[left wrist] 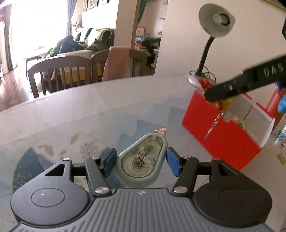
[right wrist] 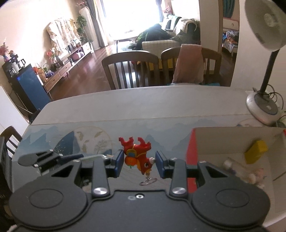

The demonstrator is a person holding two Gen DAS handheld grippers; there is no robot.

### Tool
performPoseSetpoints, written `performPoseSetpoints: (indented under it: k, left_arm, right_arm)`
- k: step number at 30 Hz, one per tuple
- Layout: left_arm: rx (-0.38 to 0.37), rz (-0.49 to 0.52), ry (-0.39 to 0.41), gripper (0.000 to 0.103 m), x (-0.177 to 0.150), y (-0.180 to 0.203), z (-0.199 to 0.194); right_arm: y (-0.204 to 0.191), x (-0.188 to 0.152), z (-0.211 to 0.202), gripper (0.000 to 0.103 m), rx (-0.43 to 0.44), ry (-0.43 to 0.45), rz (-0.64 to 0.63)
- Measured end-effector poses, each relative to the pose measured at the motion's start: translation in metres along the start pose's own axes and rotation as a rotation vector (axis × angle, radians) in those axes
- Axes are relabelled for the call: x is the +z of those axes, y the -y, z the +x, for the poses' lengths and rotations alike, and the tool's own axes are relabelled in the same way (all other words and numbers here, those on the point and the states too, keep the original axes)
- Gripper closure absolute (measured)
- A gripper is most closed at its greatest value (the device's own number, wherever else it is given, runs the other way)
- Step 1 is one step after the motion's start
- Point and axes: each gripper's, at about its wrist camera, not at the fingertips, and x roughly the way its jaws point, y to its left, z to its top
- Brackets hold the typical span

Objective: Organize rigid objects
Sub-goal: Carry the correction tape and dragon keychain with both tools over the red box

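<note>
Red box sits open on my right, on the table, with a yellow block and some small blurred bits inside; the desk lamp stands just behind it. Correction tape is pinched between the blue pads of my left gripper, lifted off the patterned mat. My right gripper clamps the red horse keychain upside down, its ring dangling, beside the box.

Bright window lights wooden floor, dining chairs, sofa and cream walls.
</note>
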Motion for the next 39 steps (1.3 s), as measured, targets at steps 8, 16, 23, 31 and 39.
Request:
performPoseSetpoints:
  k: [8, 16, 23, 31, 39]
  left_arm:
    - [0.02, 0.006, 0.023, 0.043, 0.03, 0.051, -0.024]
    - [0.018, 0.02, 0.033, 0.043, 0.054, 0.113, -0.012]
    - [0.009, 0.055, 0.016, 0.043, 0.071, 0.166, 0.016]
    - [-0.005, 0.084, -0.034, 0.043, 0.091, 0.208, 0.07]
    - [-0.009, 0.12, -0.098, 0.043, 0.106, 0.237, 0.131]
  right_arm:
    - [0.044, -0.01, -0.036, 0.066, -0.007, -0.01, -0.023]
    - [0.106, -0.022, -0.062, 0.066, -0.017, -0.002, -0.012]
    - [0.163, -0.033, -0.07, 0.066, -0.058, -0.001, 0.023]
    - [0.209, -0.052, -0.059, 0.066, -0.096, -0.047, 0.039]
    - [0.213, -0.07, -0.037, 0.066, -0.087, -0.103, -0.016]
